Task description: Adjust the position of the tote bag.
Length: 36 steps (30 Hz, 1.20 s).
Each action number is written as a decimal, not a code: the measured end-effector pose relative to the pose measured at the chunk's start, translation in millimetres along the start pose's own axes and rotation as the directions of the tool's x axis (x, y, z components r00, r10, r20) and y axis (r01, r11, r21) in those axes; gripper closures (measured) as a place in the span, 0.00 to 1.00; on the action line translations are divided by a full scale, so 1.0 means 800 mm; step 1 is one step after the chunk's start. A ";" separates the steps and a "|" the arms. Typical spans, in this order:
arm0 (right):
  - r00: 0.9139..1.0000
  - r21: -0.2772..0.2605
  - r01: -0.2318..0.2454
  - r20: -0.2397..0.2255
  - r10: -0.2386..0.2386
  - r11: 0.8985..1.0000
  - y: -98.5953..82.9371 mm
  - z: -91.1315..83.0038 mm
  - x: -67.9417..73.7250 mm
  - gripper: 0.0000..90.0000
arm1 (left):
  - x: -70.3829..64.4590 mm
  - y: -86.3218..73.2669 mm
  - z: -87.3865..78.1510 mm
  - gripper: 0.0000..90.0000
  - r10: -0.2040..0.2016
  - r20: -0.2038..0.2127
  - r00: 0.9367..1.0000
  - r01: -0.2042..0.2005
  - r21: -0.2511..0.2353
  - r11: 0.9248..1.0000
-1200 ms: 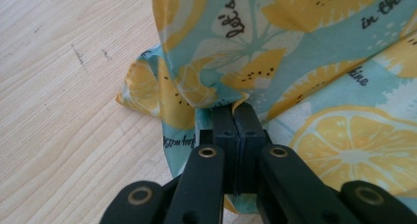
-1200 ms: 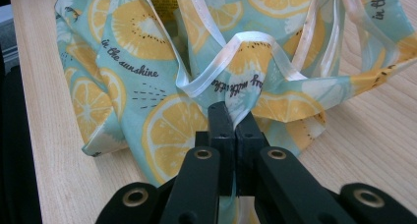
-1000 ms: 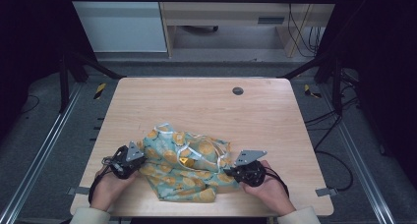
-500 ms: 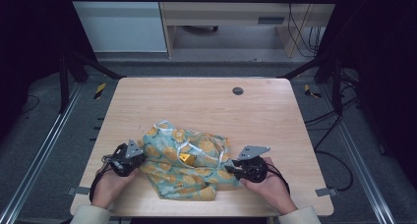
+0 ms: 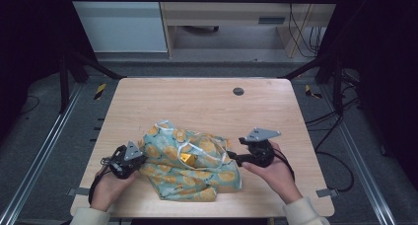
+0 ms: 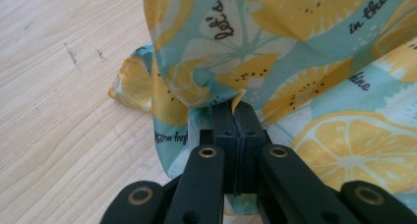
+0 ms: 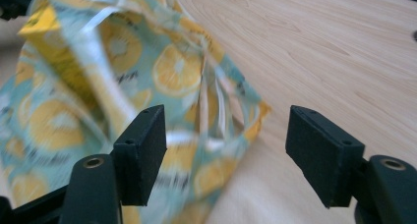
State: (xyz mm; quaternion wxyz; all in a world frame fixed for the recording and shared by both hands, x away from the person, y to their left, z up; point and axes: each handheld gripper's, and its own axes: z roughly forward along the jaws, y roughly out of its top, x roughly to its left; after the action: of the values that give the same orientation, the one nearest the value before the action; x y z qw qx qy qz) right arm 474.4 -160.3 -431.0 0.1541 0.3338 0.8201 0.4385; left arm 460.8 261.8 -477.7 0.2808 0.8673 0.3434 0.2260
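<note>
My right gripper (image 5: pixel 231 157) has let go and stands spread, the bag (image 5: pixel 190 166) just left of it; left gripper (image 5: pixel 140 161) pinches the bag's left edge.

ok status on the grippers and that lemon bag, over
Left gripper shut on lemon-print bag. Right gripper open at the bag's other edge, not gripping. Table beyond bare except a small dark disc.

You are seeing the worktop (image 5: pixel 197 101) evenly lit from above while its surroundings are falling dark; the patterned bag (image 7: pixel 123 86) is blurring in the right gripper view.
</note>
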 end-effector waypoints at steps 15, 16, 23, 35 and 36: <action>0.995 0.110 0.045 -0.089 -0.035 0.993 0.054 0.104 -0.005 0.85 | -0.001 -0.002 -0.004 1.00 -0.008 0.010 1.000 0.008 -0.008 1.000; 0.996 0.120 0.050 -0.079 -0.040 0.992 0.056 0.105 -0.004 0.92 | -0.002 -0.002 -0.004 1.00 -0.016 0.012 1.000 0.016 -0.013 1.000; 0.995 0.041 0.051 -0.091 -0.047 0.998 0.071 0.081 0.002 1.00 | -0.001 -0.004 -0.009 1.00 -0.021 0.010 1.000 0.021 -0.011 1.000; 0.964 -0.109 0.102 -0.234 -0.125 0.989 0.089 0.024 0.070 1.00 | 0.003 -0.007 -0.040 0.66 -0.115 -0.046 0.992 0.109 -0.123 0.986; 0.960 -0.110 0.112 -0.246 -0.136 0.988 0.087 0.024 0.076 1.00 | 0.004 -0.007 -0.045 0.62 -0.129 -0.044 0.991 0.122 -0.143 0.982</action>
State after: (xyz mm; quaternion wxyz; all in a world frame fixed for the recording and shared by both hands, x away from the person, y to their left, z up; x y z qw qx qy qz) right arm 469.1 -79.4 -382.2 0.0912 0.2153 0.8305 0.5056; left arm 439.4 279.5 -454.0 0.3455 0.8158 0.3879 0.2544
